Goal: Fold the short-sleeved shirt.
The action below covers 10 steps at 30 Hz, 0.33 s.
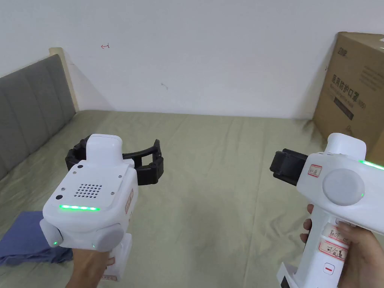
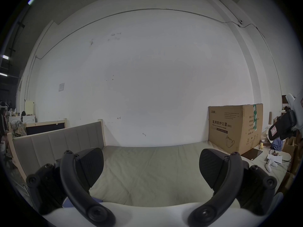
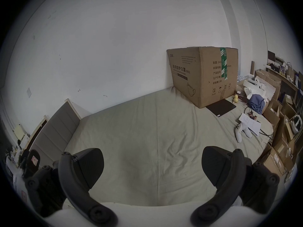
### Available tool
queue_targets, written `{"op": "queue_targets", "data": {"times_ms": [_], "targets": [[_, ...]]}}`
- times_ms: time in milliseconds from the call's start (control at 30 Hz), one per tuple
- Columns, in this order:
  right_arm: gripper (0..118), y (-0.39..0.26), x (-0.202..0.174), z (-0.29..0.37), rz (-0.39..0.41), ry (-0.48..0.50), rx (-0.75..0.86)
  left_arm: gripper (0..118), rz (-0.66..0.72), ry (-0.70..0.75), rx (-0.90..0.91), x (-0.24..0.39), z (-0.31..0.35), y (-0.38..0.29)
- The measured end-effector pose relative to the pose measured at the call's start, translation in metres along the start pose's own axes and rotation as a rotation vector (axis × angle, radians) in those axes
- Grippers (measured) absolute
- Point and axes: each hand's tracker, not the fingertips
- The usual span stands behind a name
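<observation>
A blue shirt (image 1: 26, 240) lies crumpled on the olive bed sheet (image 1: 225, 180) at the lower left, partly hidden behind the hand and the left gripper's body. My left gripper (image 1: 114, 152) is held above the sheet, to the right of the shirt and apart from it. Its jaws stand wide apart with nothing between them, as the left gripper view (image 2: 151, 165) also shows. My right gripper (image 1: 285, 167) hovers over the right side of the bed. It is open and holds nothing in the right gripper view (image 3: 152, 165).
A large cardboard box (image 3: 203, 76) stands on the bed's far right corner against the white wall. A black mat (image 3: 221, 106), a white controller (image 3: 242, 131), papers and another blue cloth (image 3: 256, 102) lie beside it. A grey padded headboard (image 1: 30, 108) runs along the left.
</observation>
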Motion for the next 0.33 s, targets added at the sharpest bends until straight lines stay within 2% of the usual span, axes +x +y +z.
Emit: {"op": "queue_targets", "data": {"times_ms": [167,333], "targets": [[111,-0.0021,-0.0020,0.0007,0.027,-0.006,0.017,115,0.001,-0.006,0.002,-0.0008,0.0013,0.0011],[116,-0.0030,-0.0001,-0.0006,0.019,-0.007,0.037,115,0.000,-0.005,0.006,-0.0014,0.0022,0.0019]]}}
